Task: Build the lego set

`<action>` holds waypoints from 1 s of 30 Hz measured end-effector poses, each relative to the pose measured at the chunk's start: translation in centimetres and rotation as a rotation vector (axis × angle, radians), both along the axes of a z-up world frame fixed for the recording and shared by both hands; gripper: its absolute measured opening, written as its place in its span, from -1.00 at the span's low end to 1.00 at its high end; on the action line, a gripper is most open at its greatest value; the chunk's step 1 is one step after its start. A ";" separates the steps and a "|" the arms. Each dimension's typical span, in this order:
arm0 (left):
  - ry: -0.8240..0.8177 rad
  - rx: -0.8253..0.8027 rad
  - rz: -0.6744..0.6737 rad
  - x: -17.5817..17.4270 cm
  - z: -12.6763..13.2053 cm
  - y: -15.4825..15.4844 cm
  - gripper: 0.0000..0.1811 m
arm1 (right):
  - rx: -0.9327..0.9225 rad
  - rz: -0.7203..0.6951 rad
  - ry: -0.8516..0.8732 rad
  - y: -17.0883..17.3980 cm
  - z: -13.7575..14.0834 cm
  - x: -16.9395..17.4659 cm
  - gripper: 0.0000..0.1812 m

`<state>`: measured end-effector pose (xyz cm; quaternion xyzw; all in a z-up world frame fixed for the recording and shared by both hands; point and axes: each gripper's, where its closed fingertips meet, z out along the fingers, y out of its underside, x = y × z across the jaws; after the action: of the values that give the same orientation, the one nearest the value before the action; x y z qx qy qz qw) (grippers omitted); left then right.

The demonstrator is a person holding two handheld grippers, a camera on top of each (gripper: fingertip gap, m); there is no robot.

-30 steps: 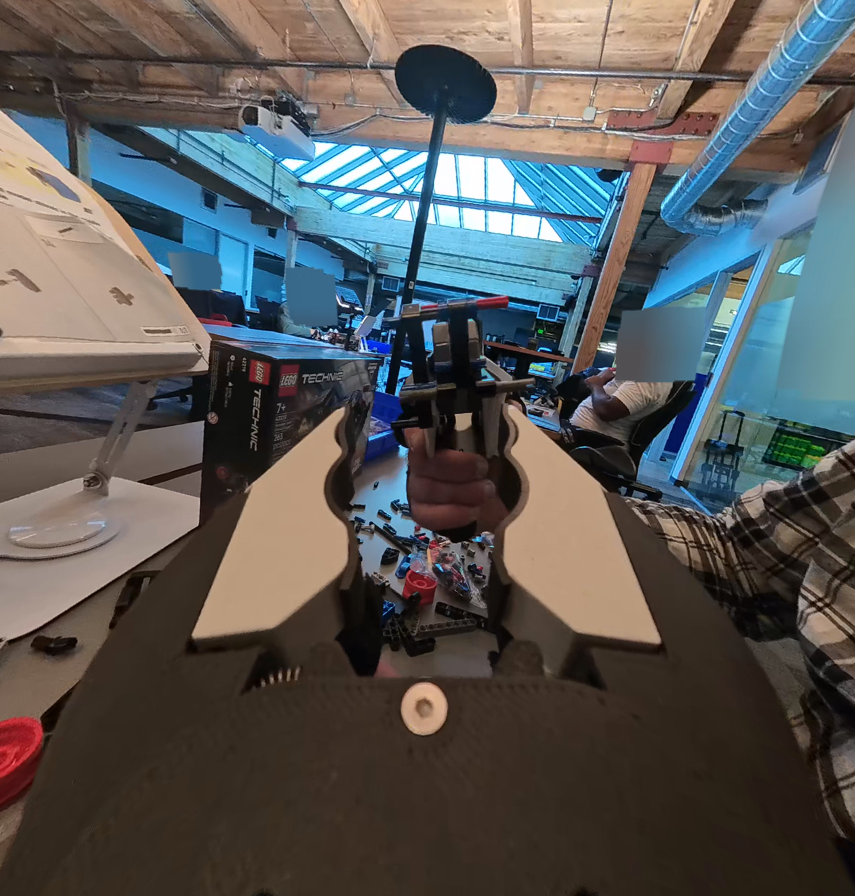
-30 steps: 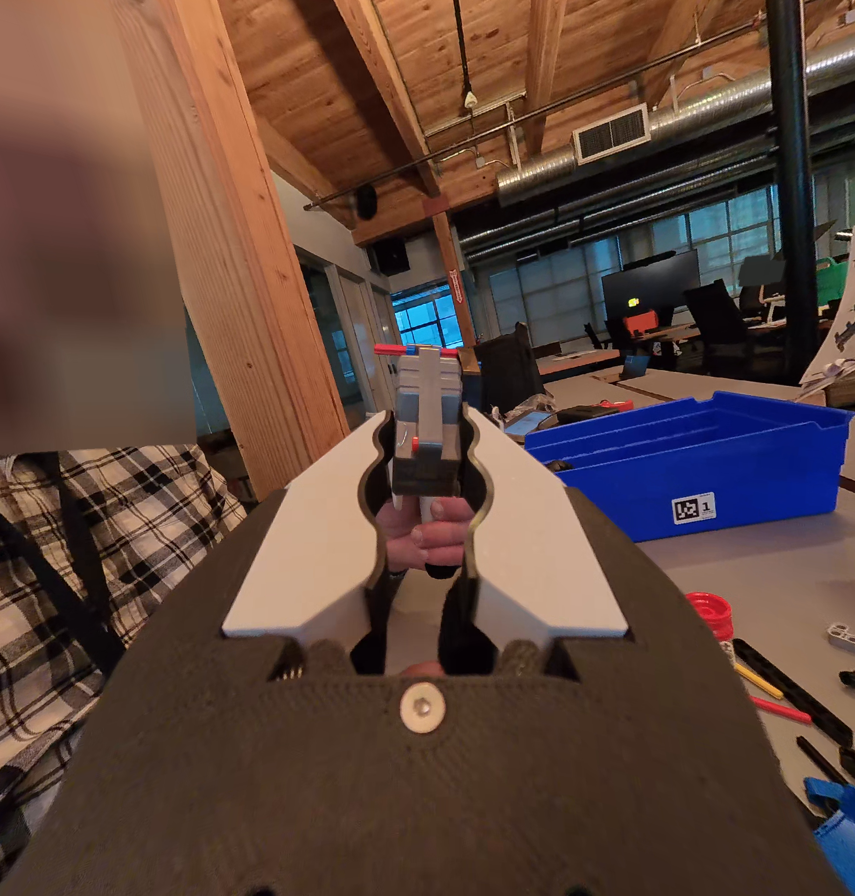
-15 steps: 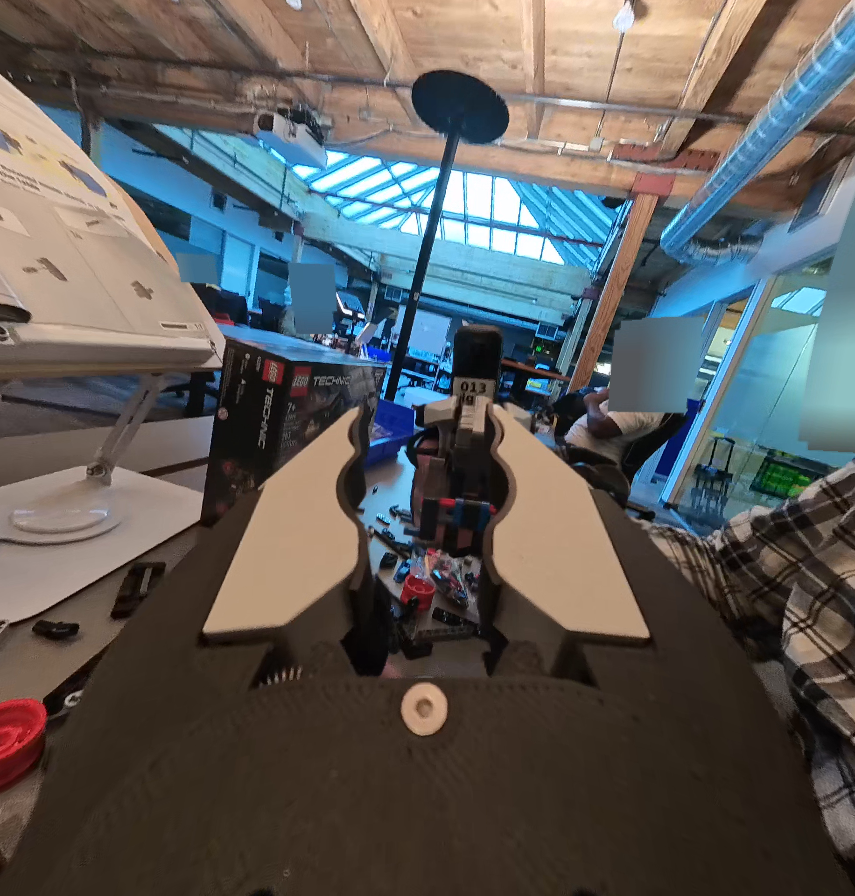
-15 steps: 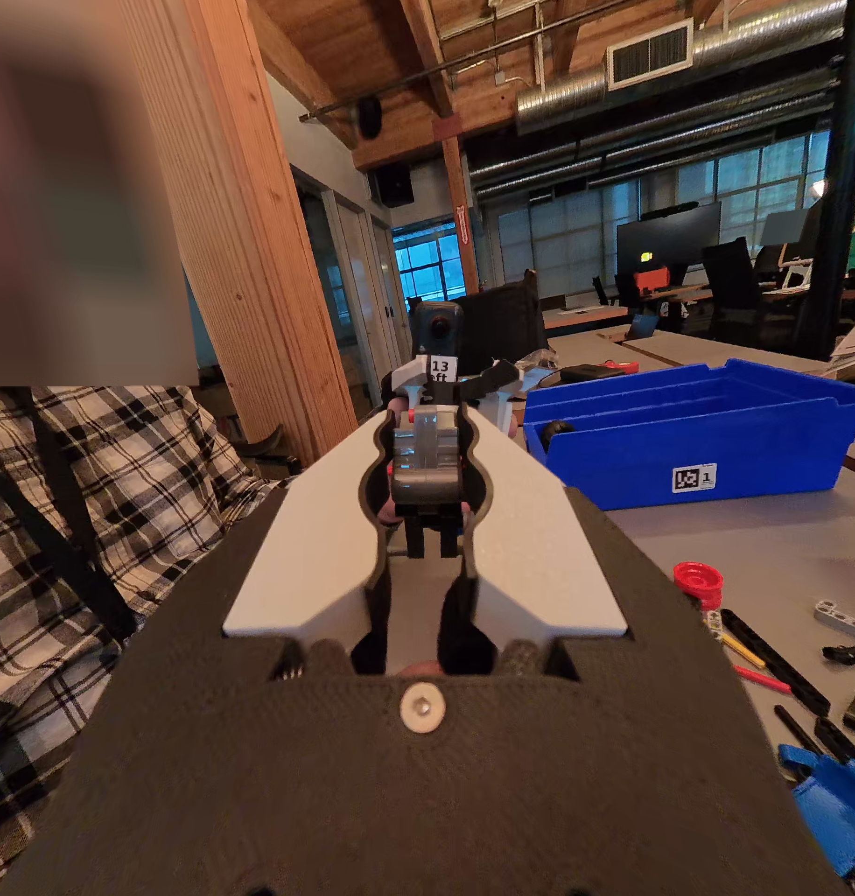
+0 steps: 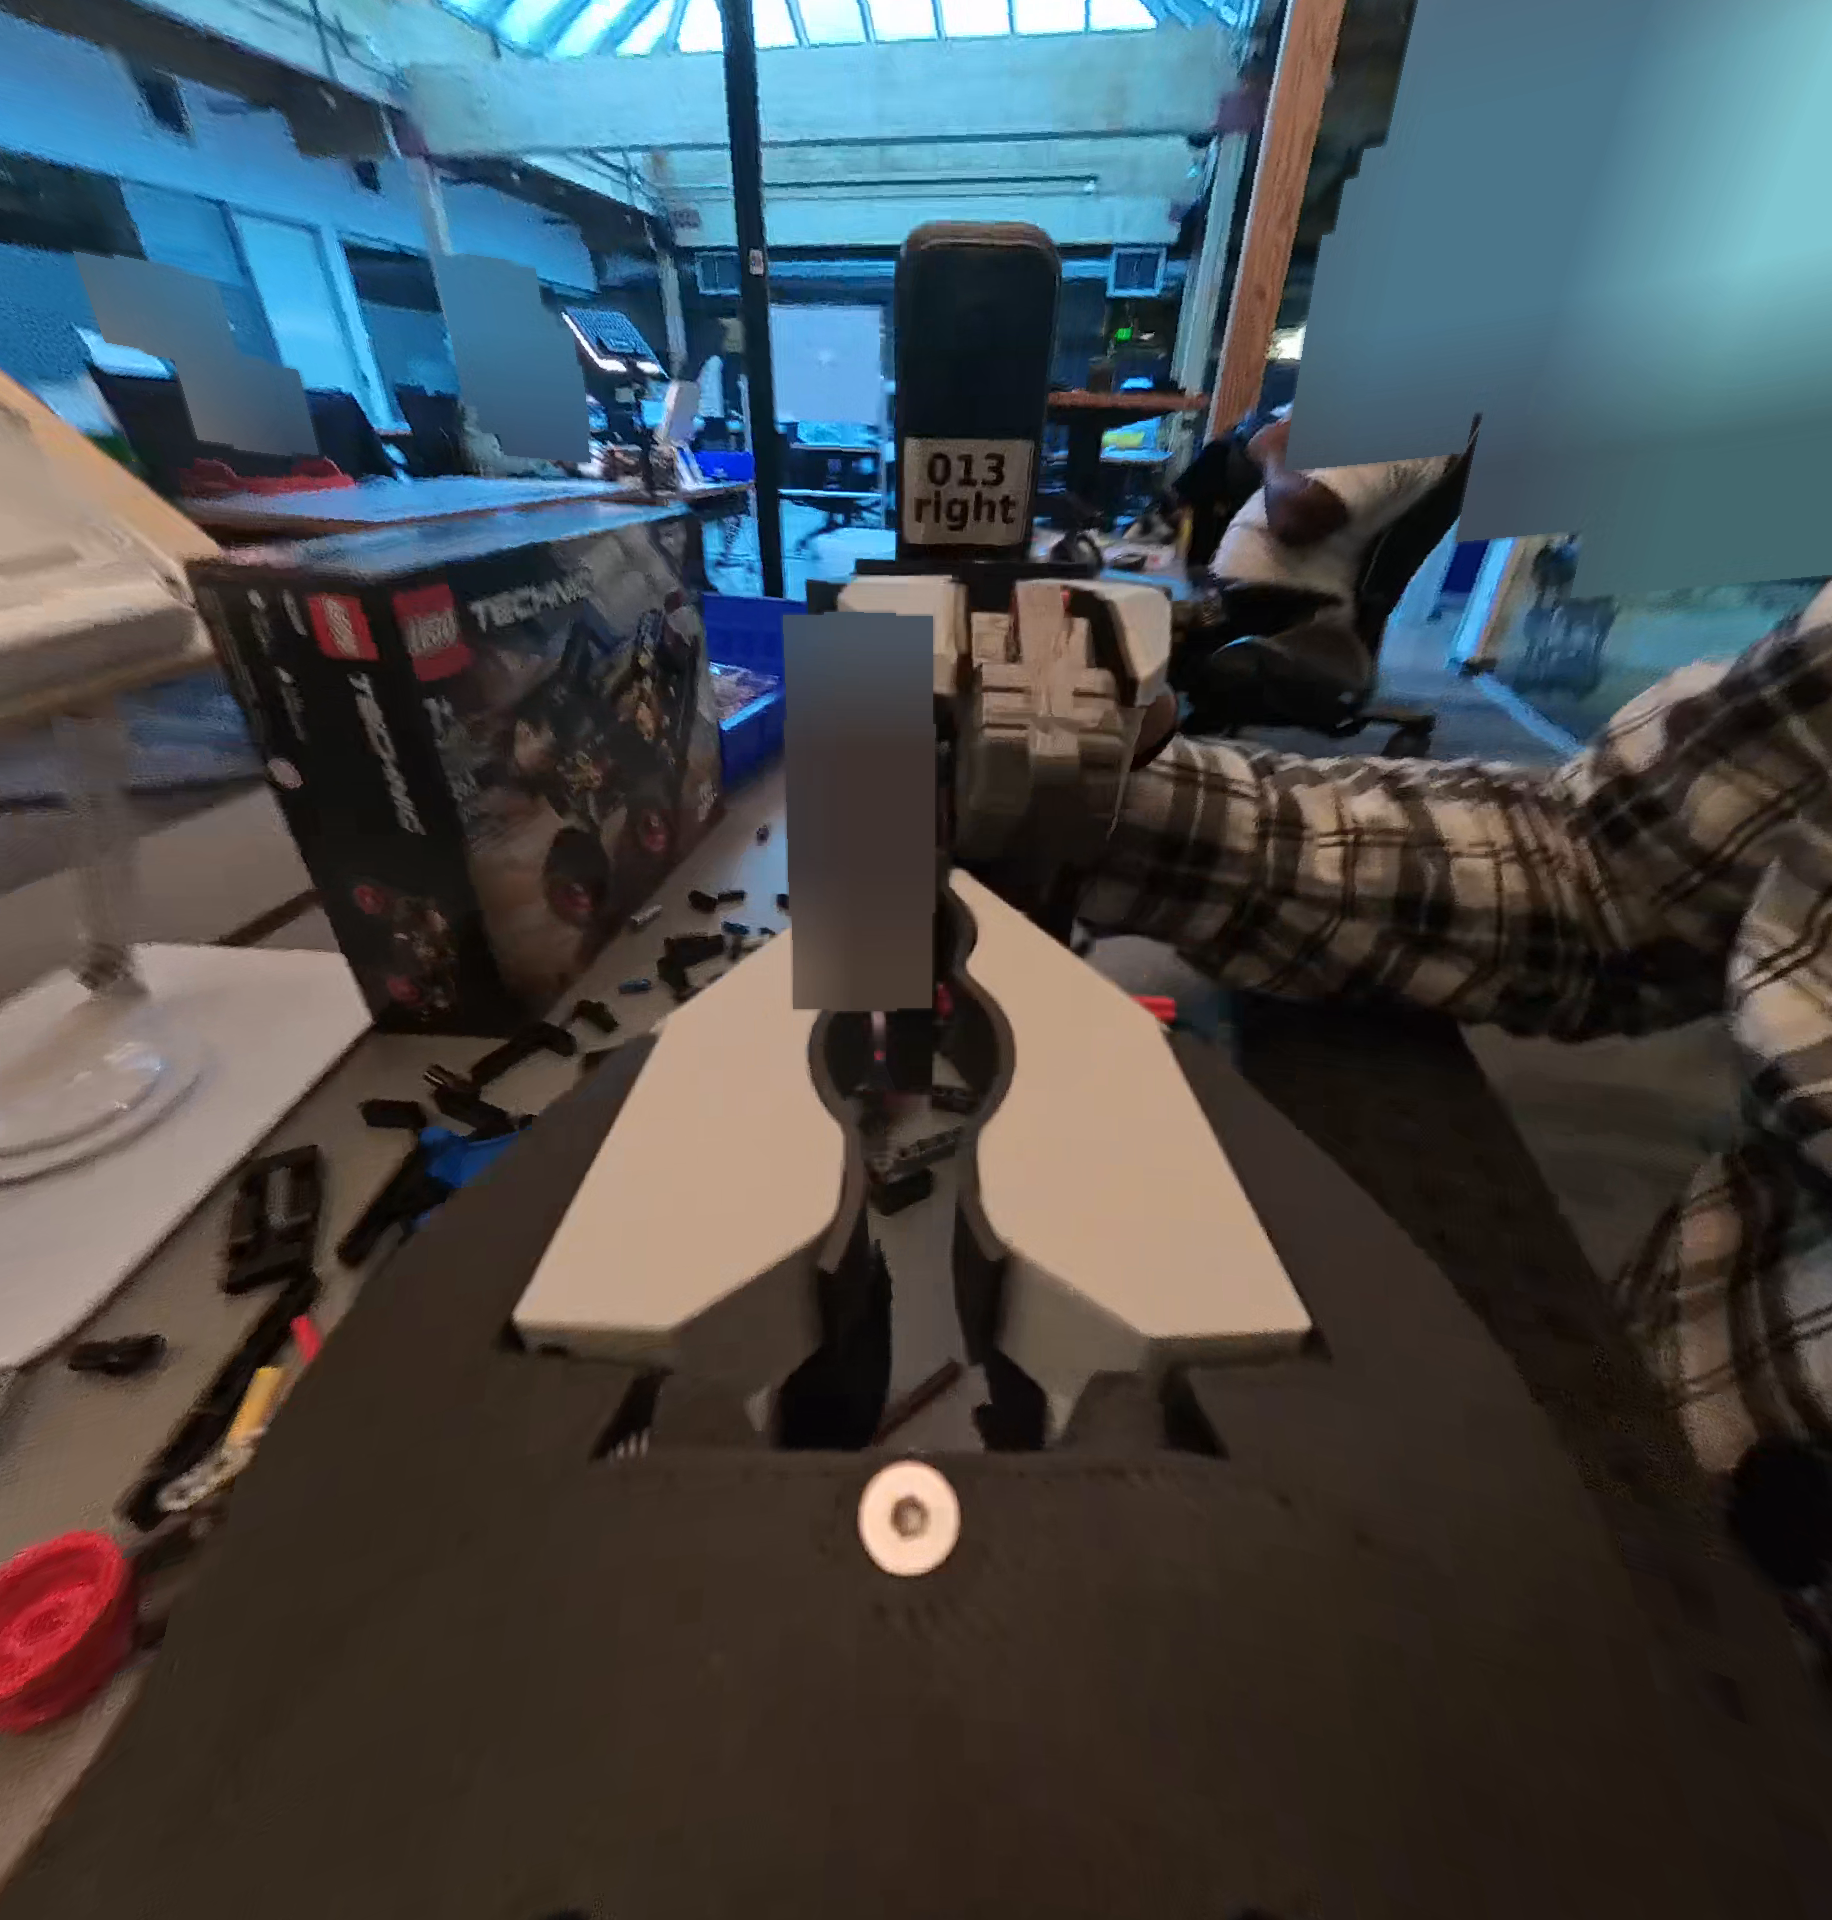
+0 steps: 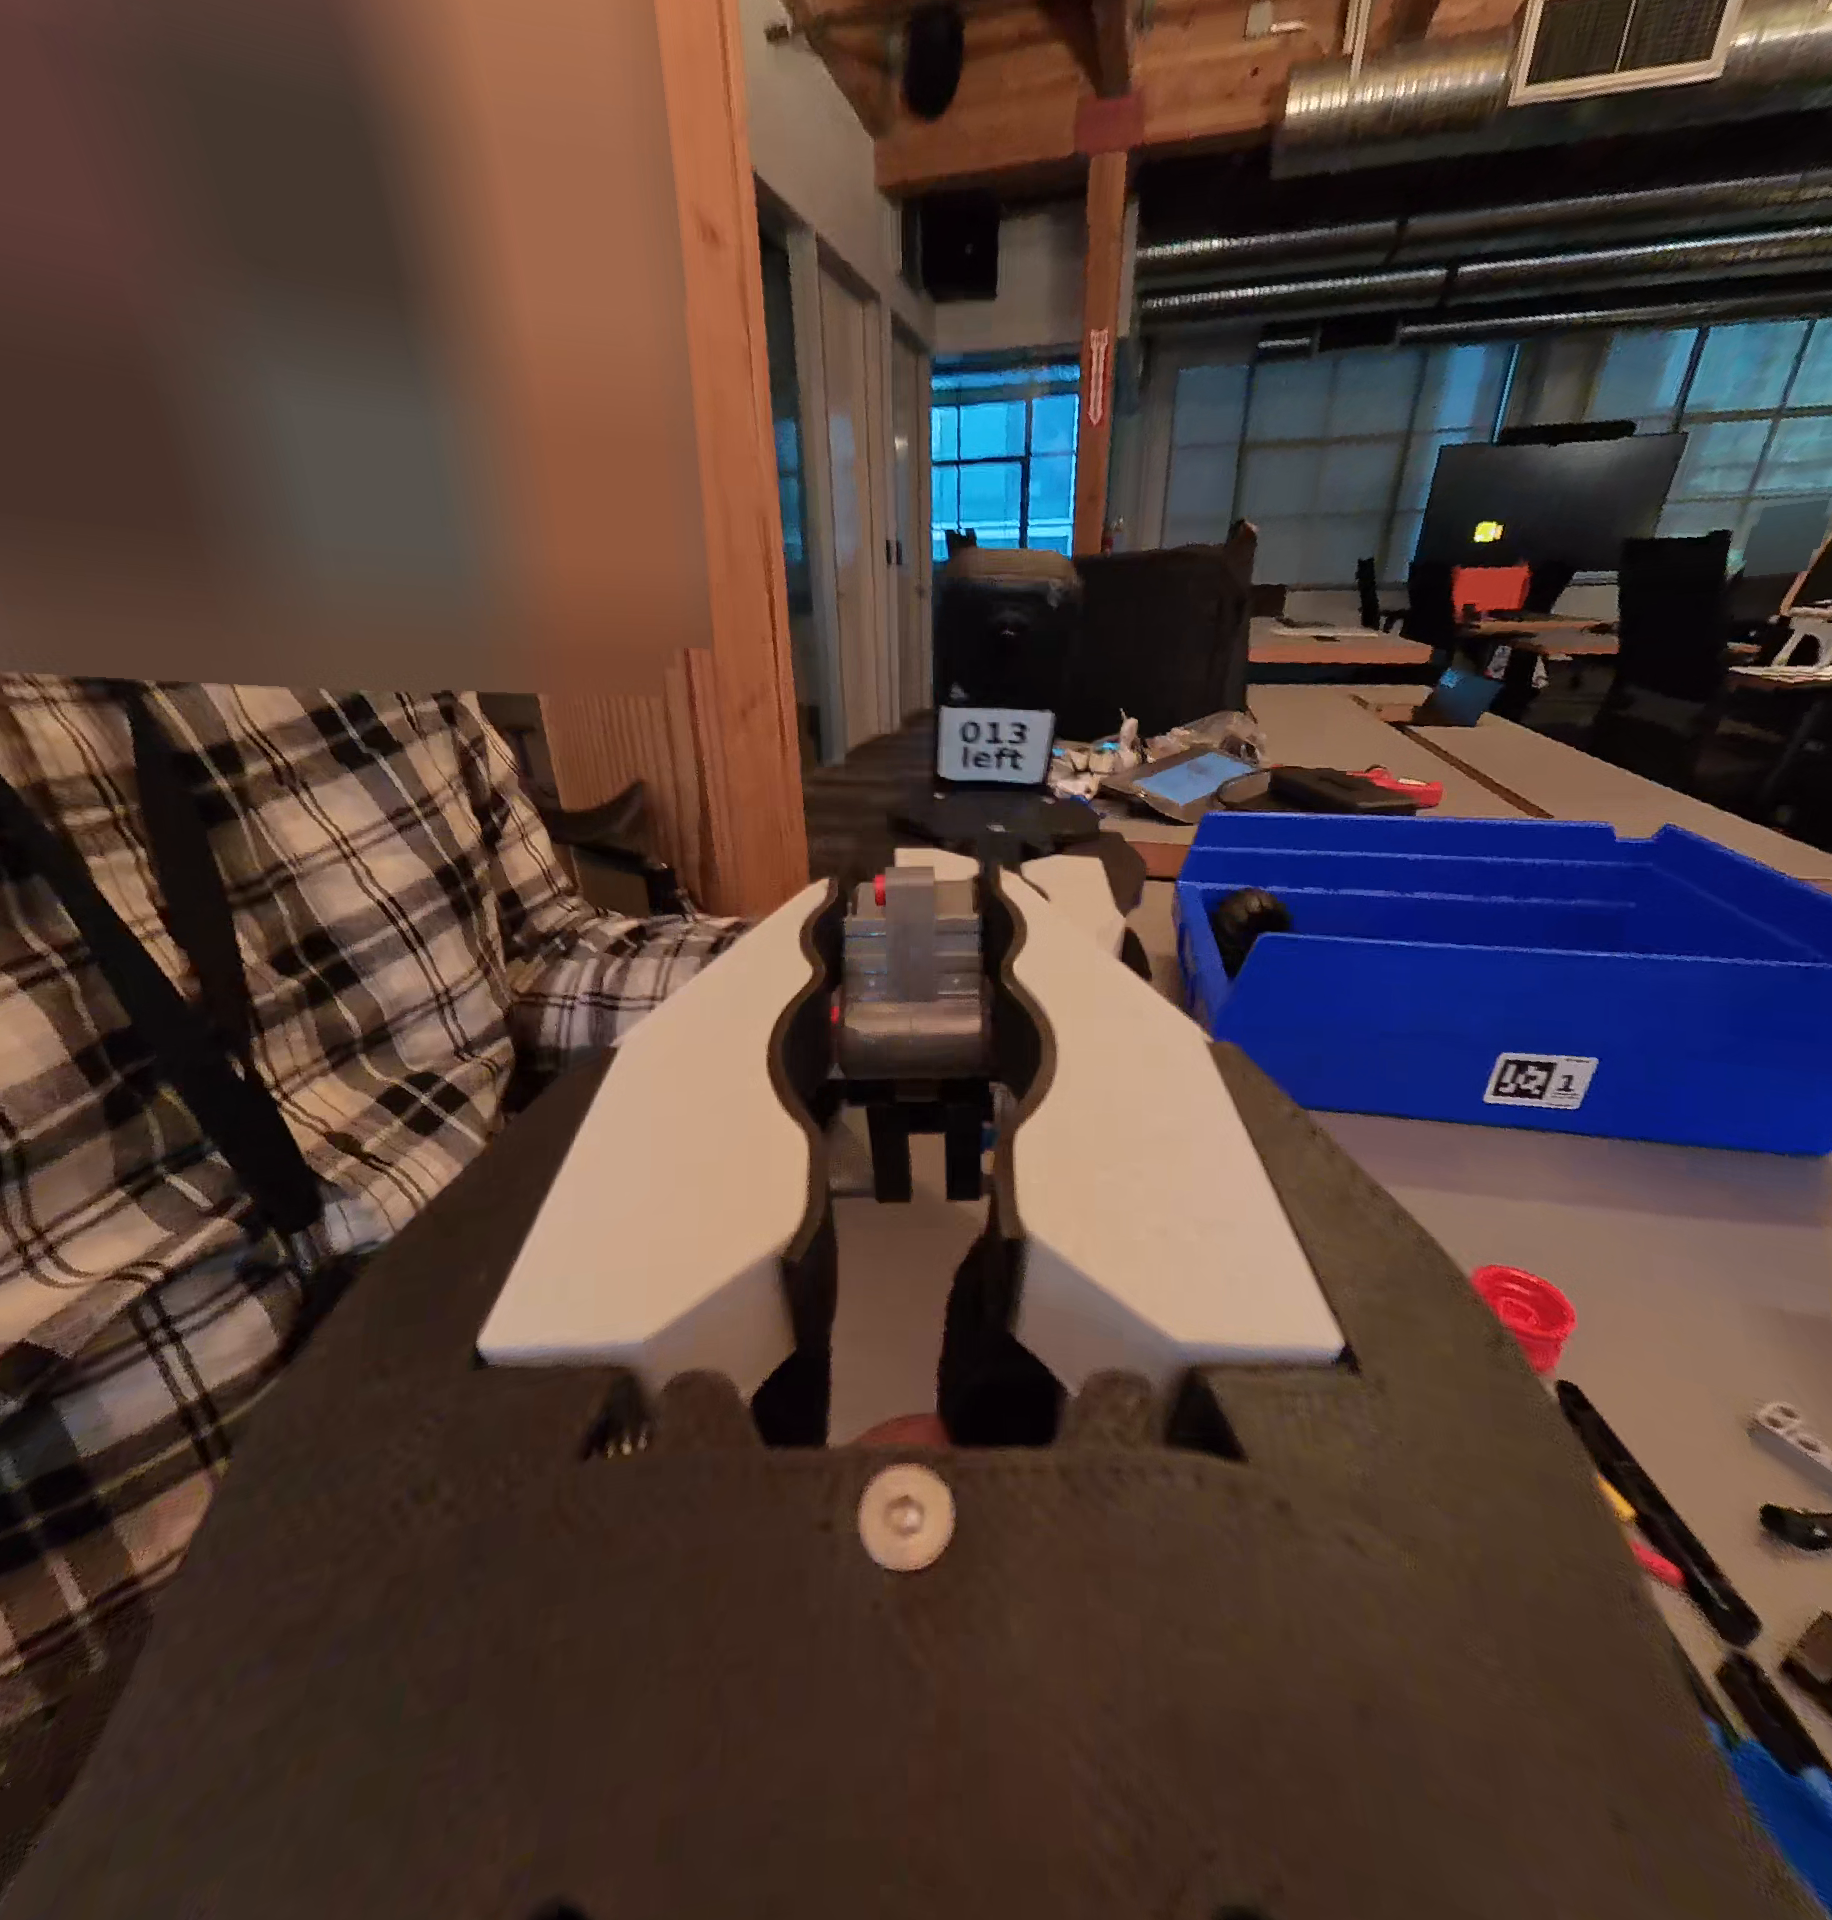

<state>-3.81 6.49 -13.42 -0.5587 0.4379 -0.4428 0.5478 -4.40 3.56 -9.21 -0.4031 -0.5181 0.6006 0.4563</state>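
Observation:
My right gripper point(image 6: 917, 904) is shut on a grey and black lego assembly point(image 6: 912, 997) and holds it above the table. The assembly's black legs point back at the camera. In the left wrist view the assembly point(image 5: 1047, 727) shows blurred in the right gripper point(image 5: 1037, 644). My left gripper point(image 5: 876, 935) faces it from the other side. Its jaws are drawn close around a dark part with a red pin point(image 5: 891, 1049). A blur patch hides its tips. The left gripper's white fingers point(image 6: 1063, 904) show just behind the assembly.
A lego box point(image 5: 455, 769) stands at the left, next to a white booklet stand point(image 5: 60, 1039). Loose black parts point(image 5: 278, 1216) and a red wheel point(image 5: 39, 1631) lie on the grey table. A blue bin point(image 6: 1514, 987) stands at the right. A plaid sleeve point(image 5: 1411, 862) reaches across. Some 5 cm of space lies between my two pairs of fingers.
Both grippers have tilted down and moved toward each other. The left jaws have narrowed from wide open to close together. The right gripper still holds the assembly.

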 end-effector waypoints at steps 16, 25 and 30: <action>0.215 0.588 0.335 0.1 1.2 0.7 -0.95 | 0.321 -0.196 -0.142 0.0 -0.3 2.0 -0.69; 0.188 0.623 0.367 -0.3 2.2 0.5 -0.96 | 0.380 -0.247 -0.185 0.2 -0.3 2.9 -0.59; 0.190 0.630 0.363 -0.2 2.2 0.3 -0.96 | 0.399 -0.237 -0.192 -0.1 -0.6 2.4 -0.64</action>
<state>-4.02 6.82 -11.19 -0.4701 0.4951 -0.1283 0.7193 -1.97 3.42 -9.78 -0.4182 -0.6167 0.3877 0.5427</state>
